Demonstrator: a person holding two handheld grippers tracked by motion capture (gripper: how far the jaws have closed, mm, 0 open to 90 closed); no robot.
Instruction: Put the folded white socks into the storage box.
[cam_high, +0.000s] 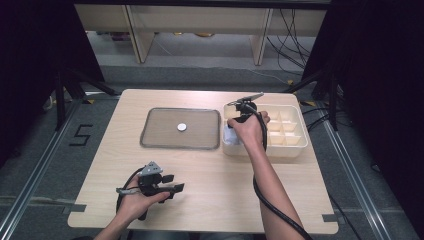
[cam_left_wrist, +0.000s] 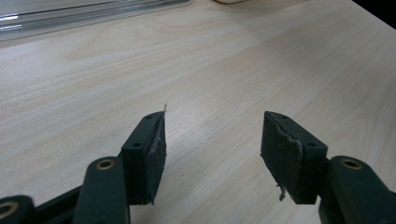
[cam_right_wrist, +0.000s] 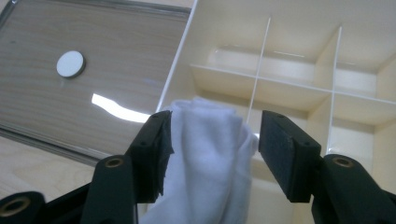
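white cloth (cam_right_wrist: 205, 163) cut off below, tray (cam_left_wrist: 70, 16) cropped

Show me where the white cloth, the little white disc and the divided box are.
White cloth (cam_right_wrist: 205, 154), right gripper view, middle of its folds.
White disc (cam_high: 181, 127), high view, its centre.
Divided box (cam_high: 299, 127), high view, its right rim.

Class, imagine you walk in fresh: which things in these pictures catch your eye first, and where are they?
A white cloth stands bunched between the open right tongs, over the cream divided box at the table's right. A small white disc lies alone on the grey tray mid-table. The left tongs gape over bare wood.
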